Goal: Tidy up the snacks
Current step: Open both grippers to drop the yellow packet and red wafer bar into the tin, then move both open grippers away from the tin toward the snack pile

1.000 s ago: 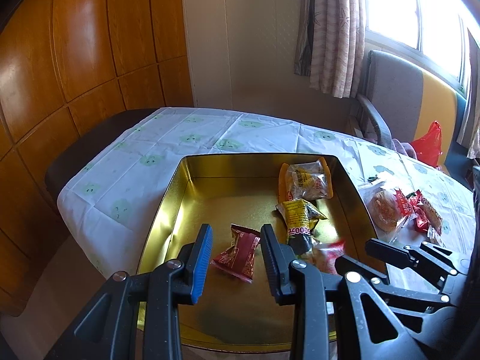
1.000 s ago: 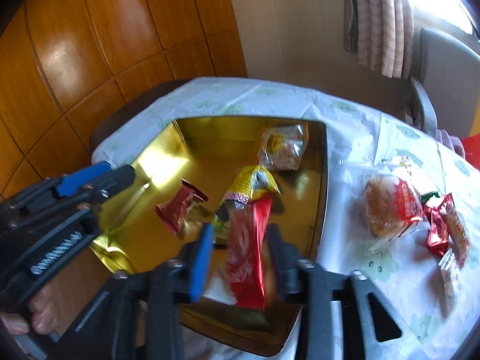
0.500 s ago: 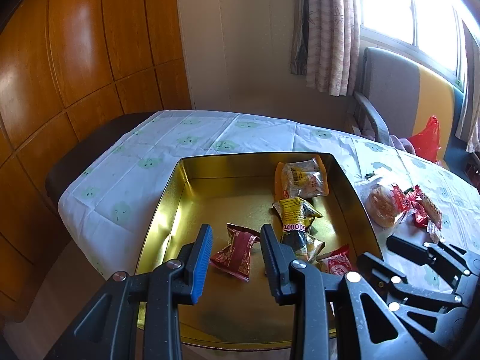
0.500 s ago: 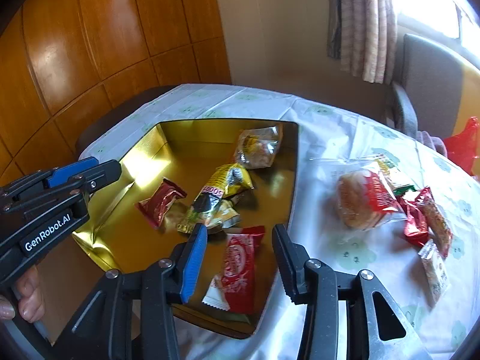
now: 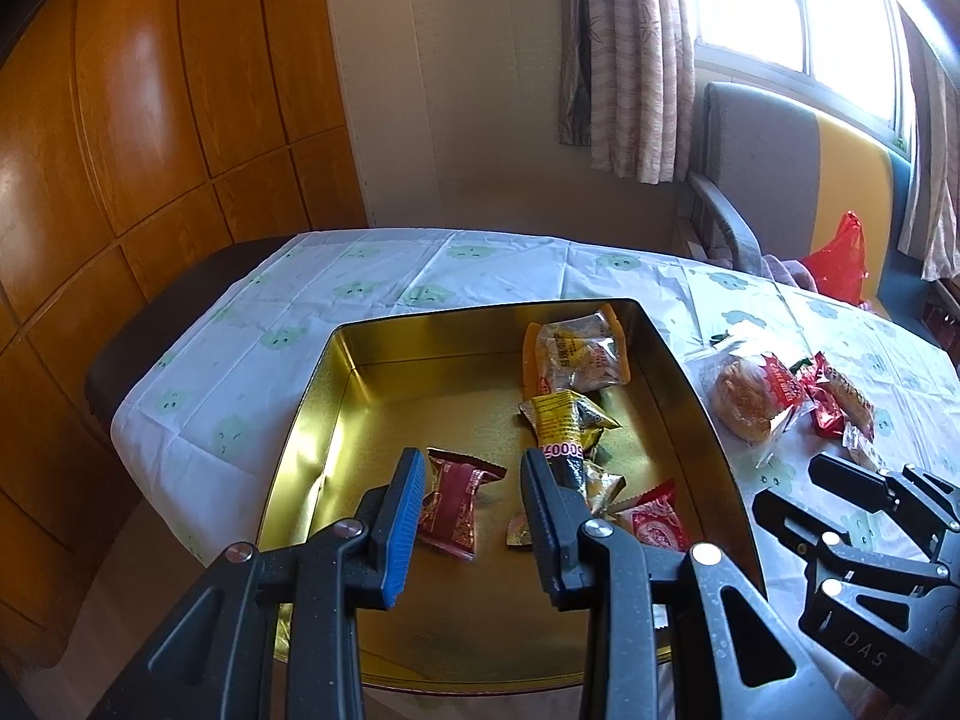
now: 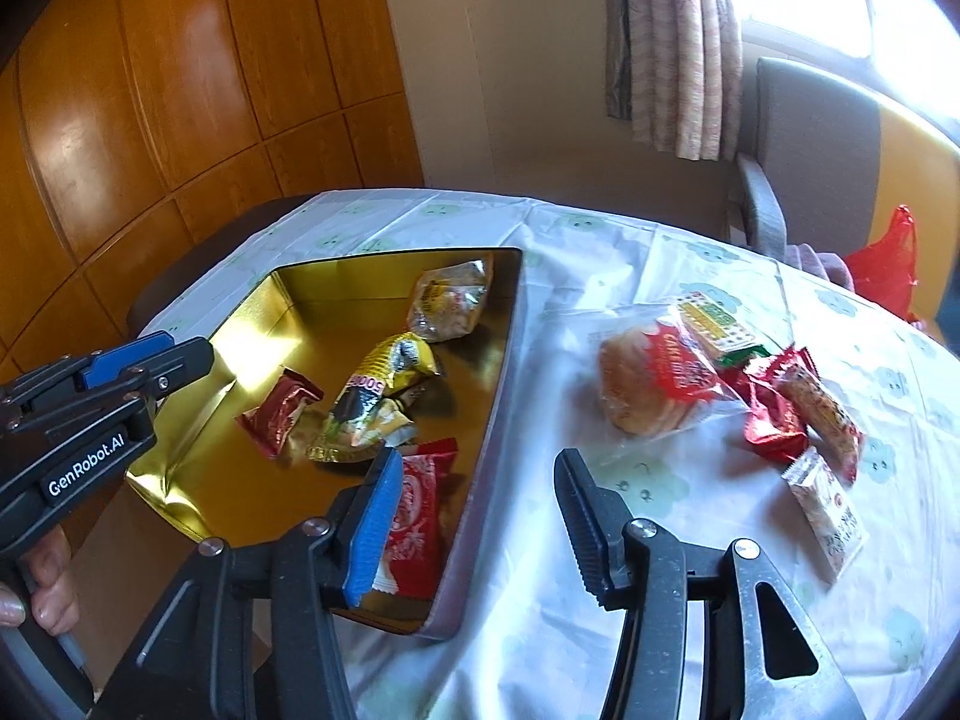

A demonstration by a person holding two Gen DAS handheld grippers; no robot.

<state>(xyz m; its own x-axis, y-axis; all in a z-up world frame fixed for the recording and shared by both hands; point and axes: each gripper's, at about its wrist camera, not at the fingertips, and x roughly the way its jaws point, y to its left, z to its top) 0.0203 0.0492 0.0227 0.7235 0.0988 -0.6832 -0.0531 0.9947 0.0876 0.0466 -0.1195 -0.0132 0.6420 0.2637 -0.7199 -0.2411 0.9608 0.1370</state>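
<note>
A gold tin tray (image 5: 372, 372) stands on the tablecloth. Inside it lie a dark red packet (image 5: 456, 504), a yellow packet (image 5: 564, 420), a clear packet (image 5: 576, 348) and a red wafer packet (image 6: 420, 498). My left gripper (image 5: 473, 462) hovers over the tray's near part, its jaws a little apart with nothing between them. My right gripper (image 6: 478, 462) straddles the tray's right wall, its jaws opening and holding nothing. Right of the tray, on the cloth, lie a wrapped bun (image 6: 648, 384), a red packet (image 6: 774, 414), an orange bar (image 6: 822, 414) and a white packet (image 6: 828, 516).
The table's near edge runs just under both grippers. A grey chair (image 6: 804, 138) and a red plastic bag (image 6: 888, 264) stand beyond the far right corner. Wooden panelling (image 5: 150, 120) fills the left. A hand (image 6: 42, 588) holds the left gripper's handle.
The right gripper let go of the red wafer packet, which now lies in the tray. It then moved right over the tray's edge and its jaws widened. The left gripper stayed put.
</note>
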